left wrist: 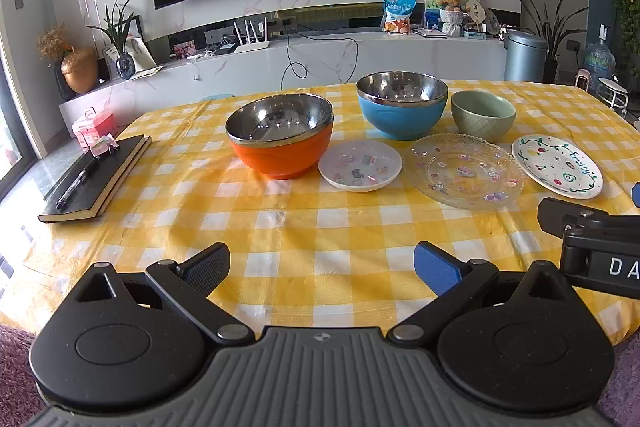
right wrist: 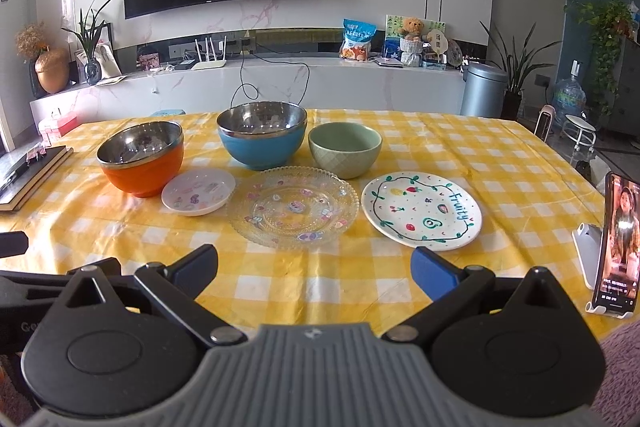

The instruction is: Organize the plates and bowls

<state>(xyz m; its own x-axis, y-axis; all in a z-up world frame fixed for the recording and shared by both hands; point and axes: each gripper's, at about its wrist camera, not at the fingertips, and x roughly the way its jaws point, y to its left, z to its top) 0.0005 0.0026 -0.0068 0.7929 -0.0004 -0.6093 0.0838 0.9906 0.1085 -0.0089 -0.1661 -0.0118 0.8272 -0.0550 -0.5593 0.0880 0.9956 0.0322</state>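
On the yellow checked tablecloth (left wrist: pixel 304 227) stand an orange bowl (left wrist: pixel 280 137), a blue bowl (left wrist: pixel 402 105) and a green bowl (left wrist: pixel 483 115). In front lie a small white plate (left wrist: pixel 360 165), a clear glass plate (left wrist: pixel 464 169) and a white "Fruity" plate (left wrist: pixel 557 165). The right wrist view shows them too: orange bowl (right wrist: pixel 141 157), blue bowl (right wrist: pixel 262 135), green bowl (right wrist: pixel 345 149), small plate (right wrist: pixel 199 191), glass plate (right wrist: pixel 293 207), Fruity plate (right wrist: pixel 421 210). My left gripper (left wrist: pixel 322 267) and right gripper (right wrist: pixel 314 269) are open and empty, near the table's front edge.
A black notebook with a pen (left wrist: pixel 94 179) lies at the table's left. A phone on a stand (right wrist: pixel 616 247) is at the right edge. Part of the right gripper (left wrist: pixel 592 239) shows beside the left one. A TV cabinet (left wrist: pixel 320 59) stands behind the table.
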